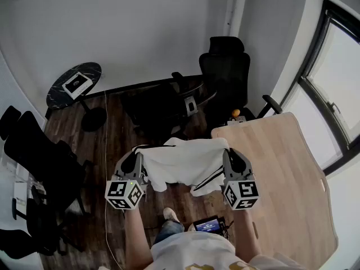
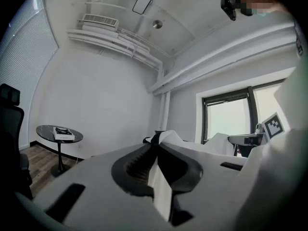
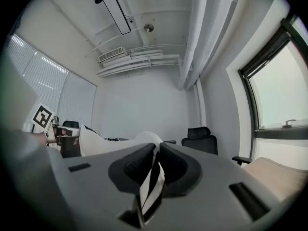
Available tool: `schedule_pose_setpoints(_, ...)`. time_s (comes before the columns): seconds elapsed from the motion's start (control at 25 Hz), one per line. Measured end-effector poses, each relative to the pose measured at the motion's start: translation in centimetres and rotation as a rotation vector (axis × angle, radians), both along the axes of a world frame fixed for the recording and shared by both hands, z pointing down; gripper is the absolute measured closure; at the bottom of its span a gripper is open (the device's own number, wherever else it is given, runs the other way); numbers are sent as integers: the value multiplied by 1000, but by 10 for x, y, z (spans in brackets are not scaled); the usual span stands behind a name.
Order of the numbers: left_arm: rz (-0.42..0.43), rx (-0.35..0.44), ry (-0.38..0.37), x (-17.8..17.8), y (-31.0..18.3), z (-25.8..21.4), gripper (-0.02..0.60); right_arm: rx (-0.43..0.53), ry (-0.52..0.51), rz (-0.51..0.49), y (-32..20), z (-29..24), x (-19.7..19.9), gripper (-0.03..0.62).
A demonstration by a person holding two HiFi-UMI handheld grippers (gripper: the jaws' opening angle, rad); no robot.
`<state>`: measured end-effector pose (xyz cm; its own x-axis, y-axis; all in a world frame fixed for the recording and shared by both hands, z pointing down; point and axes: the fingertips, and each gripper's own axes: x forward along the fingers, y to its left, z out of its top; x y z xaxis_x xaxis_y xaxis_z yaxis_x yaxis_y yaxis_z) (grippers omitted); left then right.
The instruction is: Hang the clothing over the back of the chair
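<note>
A person stands on a dark wood floor holding a white piece of clothing [image 1: 183, 161] spread in the air at waist height, between two hand-held grippers. The left gripper [image 1: 138, 154] is pinched closed on one upper corner, and the right gripper [image 1: 229, 154] is pinched closed on the other, where a black stripe runs through the cloth. The garment's long axis runs side to side across the person's front, with its top edge level and fairly taut and the rest hanging towards the floor. A black office chair [image 1: 160, 107] stands just ahead in shadow; a pale wooden table [image 1: 284, 167] is to the right. To hang it well, I would hold both pinches firm, raise the edge above the chair's back, line it up with the backrest's top, lower it evenly, and only then let go.
</note>
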<state>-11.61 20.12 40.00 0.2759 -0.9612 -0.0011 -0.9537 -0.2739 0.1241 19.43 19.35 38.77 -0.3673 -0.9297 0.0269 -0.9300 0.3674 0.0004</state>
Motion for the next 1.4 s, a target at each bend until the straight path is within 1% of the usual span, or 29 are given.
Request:
schedule_pose_setpoints(0.36,-6,15,2,-4,-4,-6,540,3,1,-16,-5,-3,-4,543)
schedule_pose_setpoints(0.48,-7,16,5,-3,-9,-8,540,-1,-19,-25,-8,-4,-4,543)
schedule_pose_setpoints(0.56,-12,14,14,-4,-13,-9,541,-5,-35,-34,-11,-6,-4,543)
schedule_pose_setpoints(0.68,-14,16,24,0,-19,-12,541,-5,-32,-42,-15,-7,-3,543)
schedule_pose_setpoints(0.84,8,34,11,4,-39,-23,541,7,-48,-31,-32,-13,1,543)
schedule_pose_setpoints(1.0,28,56,17,0,-73,-26,541,1,-54,-24,-65,-9,-1,543)
schedule_pose_setpoints(1.16,56,76,26,-7,-129,-27,540,-8,-37,7,-113,-2,-7,543)
schedule_pose_setpoints(1.4,83,51,26,-25,-218,-18,541,-35,-16,41,-194,7,-26,543)
